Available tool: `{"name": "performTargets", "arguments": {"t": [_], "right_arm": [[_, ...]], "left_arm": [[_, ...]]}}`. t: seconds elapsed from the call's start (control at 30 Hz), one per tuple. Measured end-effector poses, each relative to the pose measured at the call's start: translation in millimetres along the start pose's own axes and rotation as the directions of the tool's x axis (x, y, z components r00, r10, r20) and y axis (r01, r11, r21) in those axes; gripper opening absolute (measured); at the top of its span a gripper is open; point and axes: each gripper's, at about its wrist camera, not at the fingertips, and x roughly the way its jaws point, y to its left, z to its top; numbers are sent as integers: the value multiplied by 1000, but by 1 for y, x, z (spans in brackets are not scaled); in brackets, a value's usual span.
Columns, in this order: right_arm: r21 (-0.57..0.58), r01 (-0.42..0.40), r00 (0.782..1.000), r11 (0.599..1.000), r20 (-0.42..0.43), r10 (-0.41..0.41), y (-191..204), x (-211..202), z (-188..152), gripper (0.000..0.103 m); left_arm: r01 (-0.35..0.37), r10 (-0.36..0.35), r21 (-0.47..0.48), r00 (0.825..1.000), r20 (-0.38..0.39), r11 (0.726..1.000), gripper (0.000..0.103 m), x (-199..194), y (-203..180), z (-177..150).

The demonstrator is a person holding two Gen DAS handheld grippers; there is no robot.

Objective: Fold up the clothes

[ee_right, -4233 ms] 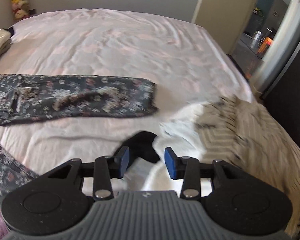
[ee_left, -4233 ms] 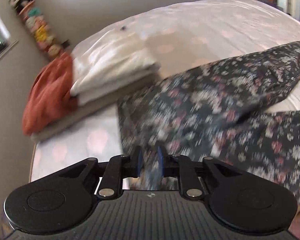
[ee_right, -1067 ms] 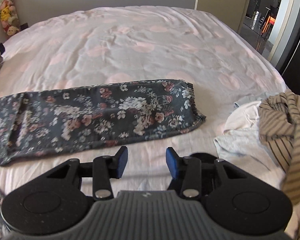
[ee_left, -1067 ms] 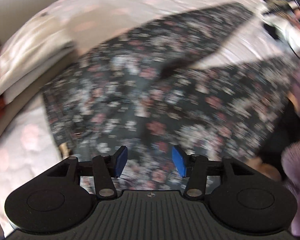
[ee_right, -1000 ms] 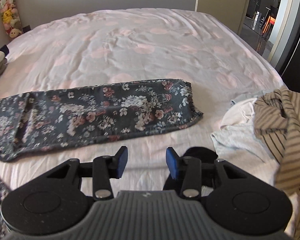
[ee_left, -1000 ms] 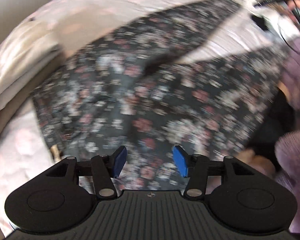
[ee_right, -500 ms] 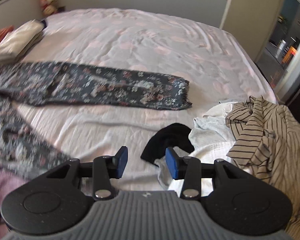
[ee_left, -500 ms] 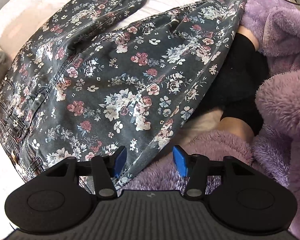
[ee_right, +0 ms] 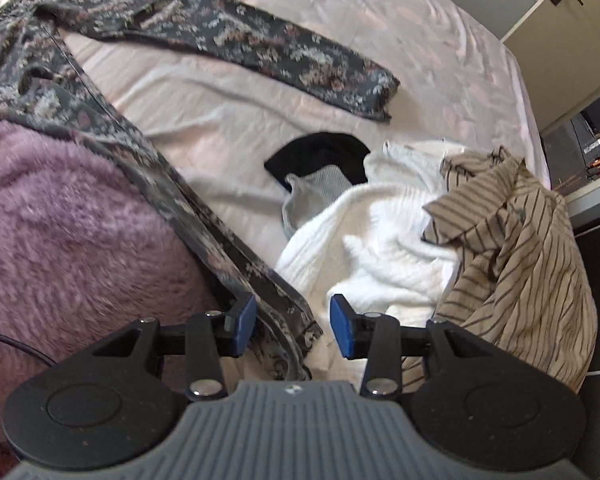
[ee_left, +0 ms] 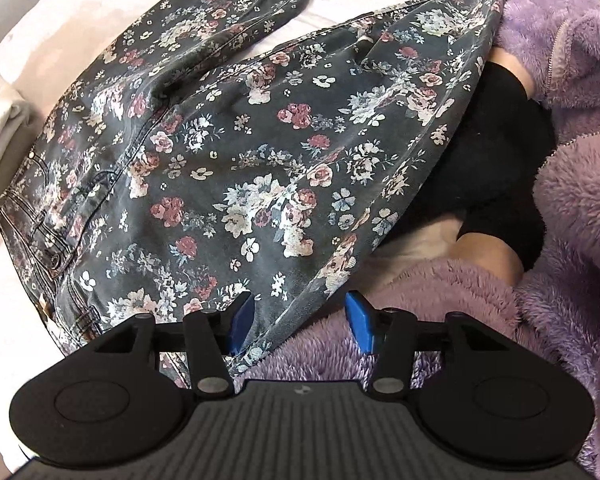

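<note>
Dark floral trousers (ee_left: 260,168) lie spread on the pale pink bed, with the near leg draped over the person's purple fleece robe (ee_left: 560,208). My left gripper (ee_left: 296,320) is open, with the edge of that leg near the waist between its blue pads. In the right wrist view the trousers (ee_right: 228,36) run from the top left, one leg flat across the bed and the other down to me. My right gripper (ee_right: 293,330) is open, with that leg's hem (ee_right: 288,320) lying between its pads.
A heap of unfolded clothes lies at the right: a white knit (ee_right: 380,232), a striped beige shirt (ee_right: 516,240), a grey piece (ee_right: 312,196) and a black piece (ee_right: 320,152). Folded cream clothes (ee_left: 0,120) sit at the left. A door (ee_right: 564,12) stands beyond the bed.
Both grippers have dropped toward the near trouser leg; the right one swung down from a wide view of the bed to the hem. Both stay open.
</note>
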Motion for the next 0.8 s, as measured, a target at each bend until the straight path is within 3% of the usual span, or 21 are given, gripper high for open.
{"name": "performTargets", "arguments": {"t": [0.13,0.17,0.2,0.23,0.53,0.73,0.77,0.8], "right_arm": [[-1,10,1000,1000,-16,-10,11,18,-6,43],[-2,14,1000,1000,-14,-14,15,21,-6,35],[-2,24,1000,1000,-15,-24,18,23,-6,19],[0,35,999,999,-15,-35,20,24,-6,16],[71,134,987,988,76,-139,15,4,4,6],[93,200,969,975,127,-211,13,-8,22,5],[96,206,967,974,130,-218,12,-9,25,5],[100,211,966,972,132,-223,11,-9,27,5]], "left_arm": [[-27,27,32,1000,7,999,49,-4,-7,-1],[-34,34,37,999,8,999,50,-5,-8,-1],[-40,40,40,999,8,998,51,-5,-9,-1],[-45,45,41,999,4,998,52,-4,-9,-1],[-118,125,84,989,-85,989,54,23,-14,11],[-199,197,-3,972,-131,980,54,32,7,9],[-216,212,-18,968,-132,976,52,32,9,7],[-233,228,-23,965,-128,972,36,31,9,5]]}}
